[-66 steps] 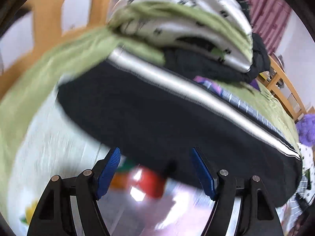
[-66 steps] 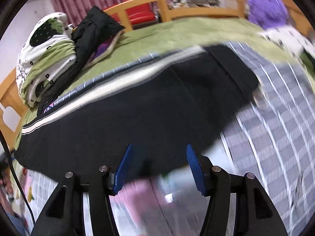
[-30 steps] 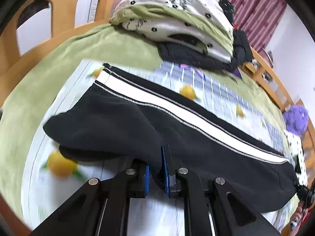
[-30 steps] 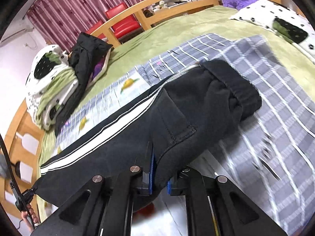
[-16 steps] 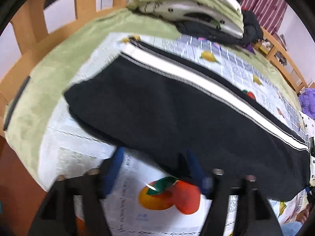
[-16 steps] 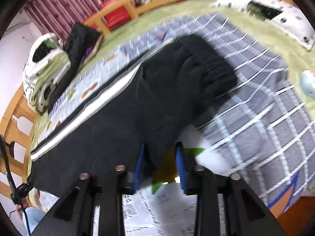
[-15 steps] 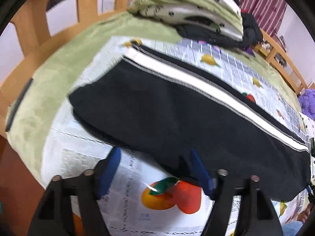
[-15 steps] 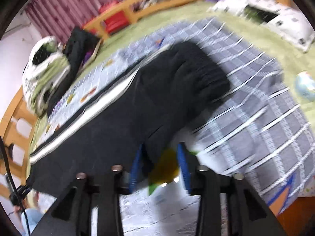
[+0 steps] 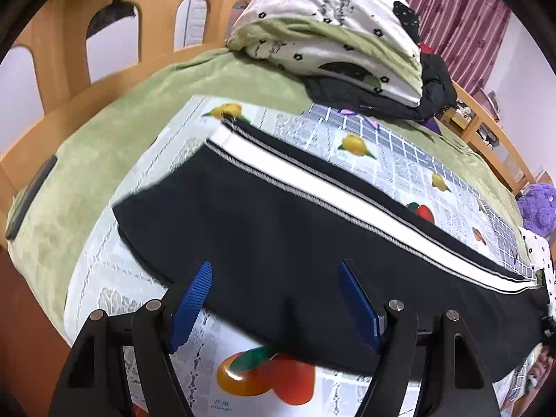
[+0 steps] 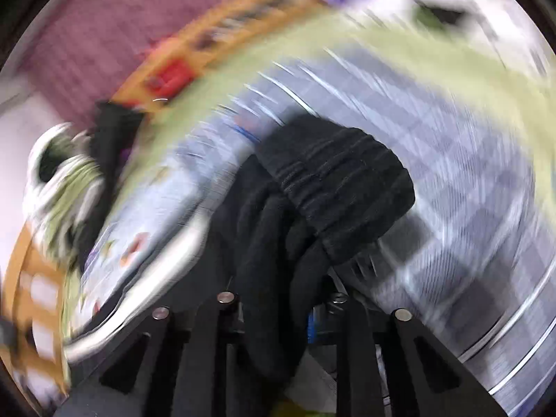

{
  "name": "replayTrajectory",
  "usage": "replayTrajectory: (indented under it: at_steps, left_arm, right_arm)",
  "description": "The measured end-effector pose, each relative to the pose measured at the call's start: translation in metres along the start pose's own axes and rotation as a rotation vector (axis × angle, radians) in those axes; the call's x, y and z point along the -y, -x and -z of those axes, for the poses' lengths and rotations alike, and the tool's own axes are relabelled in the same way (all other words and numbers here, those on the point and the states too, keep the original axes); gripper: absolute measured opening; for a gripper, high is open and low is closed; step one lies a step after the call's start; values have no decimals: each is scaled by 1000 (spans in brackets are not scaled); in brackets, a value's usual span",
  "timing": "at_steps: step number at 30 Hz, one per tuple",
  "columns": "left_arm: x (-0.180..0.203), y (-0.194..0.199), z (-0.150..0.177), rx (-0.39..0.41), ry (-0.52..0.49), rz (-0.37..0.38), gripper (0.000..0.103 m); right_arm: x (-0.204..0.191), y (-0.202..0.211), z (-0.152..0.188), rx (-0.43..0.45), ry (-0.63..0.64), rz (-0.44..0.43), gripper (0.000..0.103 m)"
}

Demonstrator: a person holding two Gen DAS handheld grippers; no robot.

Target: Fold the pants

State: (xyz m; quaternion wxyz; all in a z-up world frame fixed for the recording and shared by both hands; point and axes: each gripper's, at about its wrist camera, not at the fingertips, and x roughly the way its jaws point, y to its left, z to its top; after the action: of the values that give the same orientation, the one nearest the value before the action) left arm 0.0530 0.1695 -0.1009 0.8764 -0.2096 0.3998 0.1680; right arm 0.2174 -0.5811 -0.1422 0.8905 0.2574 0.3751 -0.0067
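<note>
— Tongs first: how are the left tongs (image 9: 274, 299) seen?

— Spread wide, with the blue pads (image 9: 189, 299) apart and nothing held between them. They are poised just over the near edge of the black track pants (image 9: 278, 236).

— And the right tongs (image 10: 283, 307)?

— Pressed together on a bunched fold of the pants (image 10: 312, 208), near the ribbed elastic waistband (image 10: 347, 173). Black fabric is seen pinched between the fingers and drooping below them. That view is heavily blurred, so fine detail cannot be told.

— Where are the pants laid?

— Lengthwise across the bed, on a printed sheet (image 9: 382, 146) patterned with fruit and grey checks. A white side stripe (image 9: 312, 180) is shown running along the far edge of the leg. The hem end is seen at the left of the left wrist view, lying flat.

— What else is shown?

— A green blanket (image 9: 104, 146) is spread under the sheet. A folded white and green quilt (image 9: 330, 34) is stacked on a black garment (image 9: 434, 90) near the wooden headboard (image 9: 62, 52). Maroon curtains (image 9: 462, 17) are hung beyond, and a purple plush toy (image 9: 538, 208) is seen at the far right.
</note>
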Motion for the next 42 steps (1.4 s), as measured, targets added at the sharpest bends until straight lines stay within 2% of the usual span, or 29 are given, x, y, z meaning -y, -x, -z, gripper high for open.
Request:
replayTrajectory:
  at_steps: [2, 4, 6, 8, 9, 12, 15, 21, 28, 33, 36, 38, 40, 42]
  left_arm:
    - [4, 4, -1, 15, -17, 7, 73]
    - [7, 5, -1, 23, -27, 18, 73]
    - [10, 3, -1, 19, -35, 23, 73]
    - [11, 0, -2, 5, -34, 24, 73]
    - [11, 0, -2, -1, -36, 35, 73]
    - [12, 2, -4, 4, -59, 34, 73]
    - [13, 0, -9, 23, -96, 11, 73]
    - [15, -21, -36, 28, -115, -17, 73]
    - [7, -69, -85, 27, -95, -31, 73]
    - [-2, -115, -113, -17, -67, -19, 73]
    - [-7, -145, -123, -50, -40, -50, 72]
    - [-10, -157, -122, -58, -8, -59, 68]
    - [-11, -163, -120, -61, -3, -57, 52]
    - [-9, -165, -116, -49, -17, -67, 47]
  right_arm:
    - [0, 25, -10, 78, 32, -7, 21]
    - [14, 25, -15, 78, 46, 93, 34]
    - [36, 5, -13, -20, 28, 177, 41]
    - [57, -18, -4, -194, -1, 237, 38]
    - [63, -14, 4, -205, 3, 254, 39]
    - [55, 19, 16, -124, 49, 284, 44]
    - [29, 42, 19, -73, 116, 317, 44]
    - [-46, 33, 18, -54, 230, 230, 46]
    - [-129, -36, 35, -127, 332, 148, 46]
    - [-158, -78, 40, -159, 369, 126, 46]
    - [-173, -93, 40, -170, 427, 123, 46]
    - [-186, -103, 40, -178, 478, 113, 46]
    - [-193, -111, 40, -199, 524, 84, 47]
    - [-203, -120, 41, -204, 591, 82, 47]
